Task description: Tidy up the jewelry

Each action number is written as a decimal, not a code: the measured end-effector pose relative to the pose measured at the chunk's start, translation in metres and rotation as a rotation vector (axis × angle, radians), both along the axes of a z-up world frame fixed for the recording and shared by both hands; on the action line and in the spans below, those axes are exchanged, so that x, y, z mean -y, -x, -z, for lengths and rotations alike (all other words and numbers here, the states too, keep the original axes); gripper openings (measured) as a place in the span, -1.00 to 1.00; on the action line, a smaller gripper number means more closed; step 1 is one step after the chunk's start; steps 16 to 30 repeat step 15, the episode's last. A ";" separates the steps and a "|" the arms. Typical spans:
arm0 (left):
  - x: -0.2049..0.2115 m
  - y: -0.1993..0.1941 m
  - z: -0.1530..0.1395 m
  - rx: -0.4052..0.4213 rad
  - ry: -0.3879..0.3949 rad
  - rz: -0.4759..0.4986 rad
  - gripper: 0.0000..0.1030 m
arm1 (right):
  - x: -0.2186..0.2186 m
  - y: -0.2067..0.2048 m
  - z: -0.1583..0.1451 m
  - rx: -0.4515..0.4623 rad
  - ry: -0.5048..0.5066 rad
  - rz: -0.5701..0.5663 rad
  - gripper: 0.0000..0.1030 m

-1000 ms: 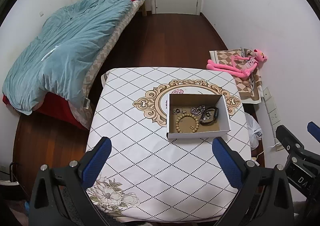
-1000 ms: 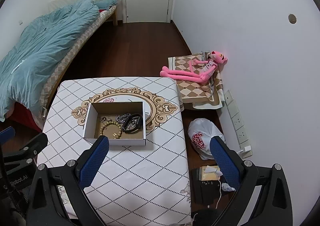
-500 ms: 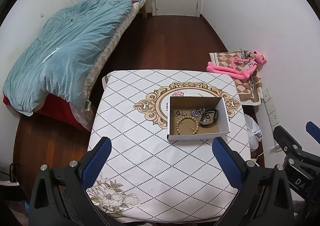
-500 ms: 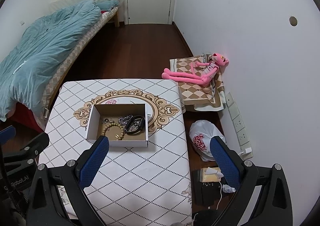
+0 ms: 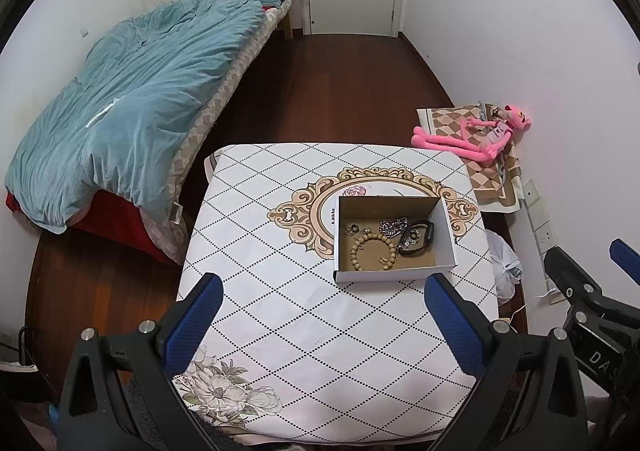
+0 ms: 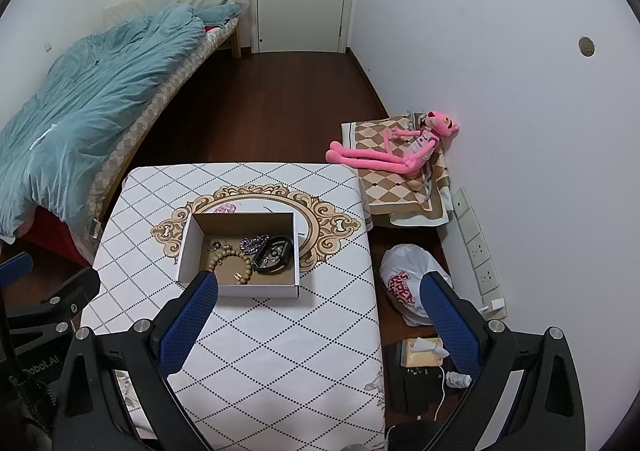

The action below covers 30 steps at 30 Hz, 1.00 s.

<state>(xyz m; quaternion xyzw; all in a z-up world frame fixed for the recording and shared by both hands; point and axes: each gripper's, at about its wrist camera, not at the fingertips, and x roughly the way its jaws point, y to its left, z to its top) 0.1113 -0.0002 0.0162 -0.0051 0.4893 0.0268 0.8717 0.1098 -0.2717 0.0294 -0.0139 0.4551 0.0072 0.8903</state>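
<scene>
— Two grippers, and we are holding both high above the table (image 5: pixel 280 315). The left gripper (image 5: pixel 320 315) is spread wide with nothing between its blue pads; the right gripper (image 6: pixel 320 311) is spread just as wide, hanging over the table's right edge.

— Where are we seeing the jewelry?

— Inside the open cardboard box (image 5: pixel 394 275) toward the table's far right: a bead bracelet (image 5: pixel 372 251), a silver chain (image 5: pixel 394 227) and a black band (image 5: pixel 418 241), lying close together, some touching.

— What are we finding around it?

— A bed (image 5: pixel 132 99) is standing left of the table, with dark floor between them. On the right, a pink plush toy (image 6: pixel 400 151) is lying on a folded blanket (image 6: pixel 400 187) by the wall, and a white plastic bag (image 6: pixel 404 279) is sitting just beside the table's edge. The near half of the tablecloth is lying bare.
</scene>
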 end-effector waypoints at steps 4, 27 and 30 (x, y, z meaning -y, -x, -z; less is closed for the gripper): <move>-0.001 0.001 0.000 -0.005 0.001 0.000 0.99 | 0.000 0.001 0.001 -0.002 -0.004 0.001 0.98; -0.004 0.004 0.000 0.006 -0.003 -0.006 0.99 | -0.004 0.002 0.002 -0.005 -0.004 -0.005 0.98; -0.004 0.004 0.000 0.006 -0.003 -0.006 0.99 | -0.004 0.002 0.002 -0.005 -0.004 -0.005 0.98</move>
